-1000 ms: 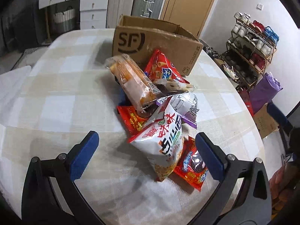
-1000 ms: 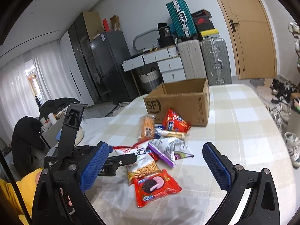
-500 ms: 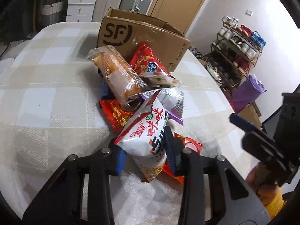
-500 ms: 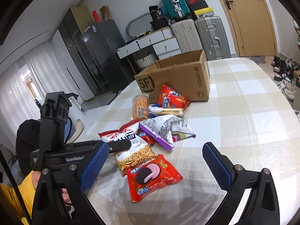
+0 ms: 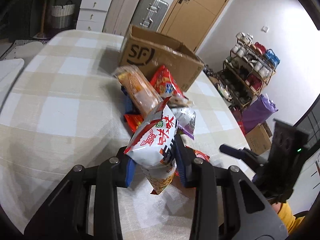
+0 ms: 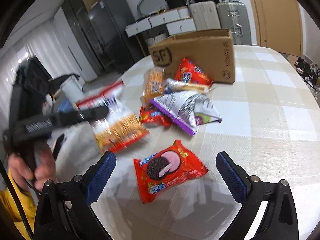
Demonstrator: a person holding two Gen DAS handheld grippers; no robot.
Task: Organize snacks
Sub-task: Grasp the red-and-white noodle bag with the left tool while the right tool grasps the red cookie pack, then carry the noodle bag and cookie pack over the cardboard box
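Note:
My left gripper (image 5: 155, 165) is shut on a white and red snack bag (image 5: 155, 142) and holds it lifted off the table; the bag also shows blurred in the right wrist view (image 6: 118, 124). My right gripper (image 6: 166, 177) is open, with a red Oreo packet (image 6: 168, 168) lying flat on the table between its fingers. Behind lie an orange cracker pack (image 6: 154, 84), a red bag (image 6: 190, 74), a white and purple bag (image 6: 184, 108) and a small red packet (image 6: 153, 117). The open SF cardboard box (image 6: 200, 54) stands beyond them.
The round table (image 6: 270, 120) has a checked beige cloth. A shoe rack (image 5: 252, 70) and a purple bag (image 5: 258, 112) stand to the right of the table. Suitcases (image 6: 220, 18), drawers and a door are at the back.
My left gripper closed on the white and red bag and lifted it off the pile. My right gripper moved forward and down over the Oreo packet, staying open.

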